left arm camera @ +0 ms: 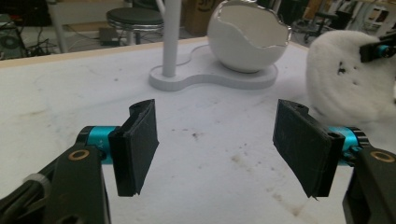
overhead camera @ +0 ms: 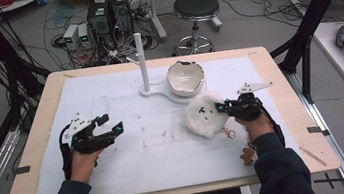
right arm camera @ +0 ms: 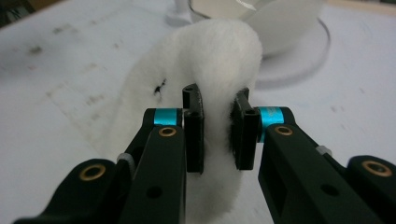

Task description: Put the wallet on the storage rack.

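The white fluffy toy (right arm camera: 210,74) sits pinched between my right gripper (right arm camera: 218,133) pads, a fold of its plush squeezed tight there, the rest of its body bulging ahead of the jaws and sagging onto the white mat (overhead camera: 131,147). In the high view, the toy (overhead camera: 204,114) lies just left of the right gripper (overhead camera: 226,107) tips, and beyond it stands the cracked eggshell bowl (overhead camera: 185,77) on its white stand (overhead camera: 151,90) with the upright post.

I judge the step in hand is securing the toy for a lift, probably toward that bowl. My bite is only on a ridge of fur, so before raising I'd check that it holds. I'd lift slowly and straight up, watching whether the plush slips out between the pads. If it sags, I'd set it down and regrip deeper, across the body.

My left gripper (overhead camera: 111,126) hovers well to the left of the toy, jaws wide apart with nothing between them, just mat below. In its own view, the toy (left arm camera: 348,79) shows off to the right front and the bowl (left arm camera: 247,39) ahead. I could bring it in under the toy's loose side as support, keeping clear of the post. Small brown pieces (overhead camera: 247,156) lie near my right wrist; I'd avoid dragging the sleeve over them.
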Demonstrator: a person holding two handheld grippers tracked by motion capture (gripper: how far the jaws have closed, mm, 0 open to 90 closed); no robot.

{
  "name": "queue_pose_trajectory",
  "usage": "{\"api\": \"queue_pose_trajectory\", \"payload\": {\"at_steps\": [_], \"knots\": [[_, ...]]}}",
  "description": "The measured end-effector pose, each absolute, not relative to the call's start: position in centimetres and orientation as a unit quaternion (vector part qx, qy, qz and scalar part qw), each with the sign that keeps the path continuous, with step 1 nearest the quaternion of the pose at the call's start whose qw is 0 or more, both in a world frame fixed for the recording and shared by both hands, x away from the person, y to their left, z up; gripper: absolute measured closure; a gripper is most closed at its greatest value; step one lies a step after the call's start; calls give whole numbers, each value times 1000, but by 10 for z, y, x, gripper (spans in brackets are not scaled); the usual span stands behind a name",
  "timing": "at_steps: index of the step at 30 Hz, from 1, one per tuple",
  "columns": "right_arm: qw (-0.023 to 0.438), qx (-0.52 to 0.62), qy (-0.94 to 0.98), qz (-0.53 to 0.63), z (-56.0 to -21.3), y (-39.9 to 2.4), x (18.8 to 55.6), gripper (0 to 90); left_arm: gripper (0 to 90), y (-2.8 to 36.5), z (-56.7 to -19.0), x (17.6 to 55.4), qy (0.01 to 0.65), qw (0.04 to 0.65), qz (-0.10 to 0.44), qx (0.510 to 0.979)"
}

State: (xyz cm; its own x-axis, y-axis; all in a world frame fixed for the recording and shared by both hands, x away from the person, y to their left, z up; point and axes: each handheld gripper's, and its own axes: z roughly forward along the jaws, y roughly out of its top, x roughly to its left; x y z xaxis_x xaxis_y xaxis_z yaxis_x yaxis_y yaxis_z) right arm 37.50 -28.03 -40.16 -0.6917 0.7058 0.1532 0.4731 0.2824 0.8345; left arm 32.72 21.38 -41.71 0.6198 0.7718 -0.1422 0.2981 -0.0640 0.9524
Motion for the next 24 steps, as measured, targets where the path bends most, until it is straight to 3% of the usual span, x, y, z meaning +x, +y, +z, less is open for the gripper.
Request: {"api": "queue_pose_trajectory", "payload": {"at_steps": [13, 24], "knots": [[136, 303, 785, 523, -385, -216, 359, 788, 286, 170, -416, 327, 332, 584, 155, 724], [102, 249, 807, 526, -388, -175, 349, 786, 284, 145, -421, 324, 299, 589, 111, 743]]}}
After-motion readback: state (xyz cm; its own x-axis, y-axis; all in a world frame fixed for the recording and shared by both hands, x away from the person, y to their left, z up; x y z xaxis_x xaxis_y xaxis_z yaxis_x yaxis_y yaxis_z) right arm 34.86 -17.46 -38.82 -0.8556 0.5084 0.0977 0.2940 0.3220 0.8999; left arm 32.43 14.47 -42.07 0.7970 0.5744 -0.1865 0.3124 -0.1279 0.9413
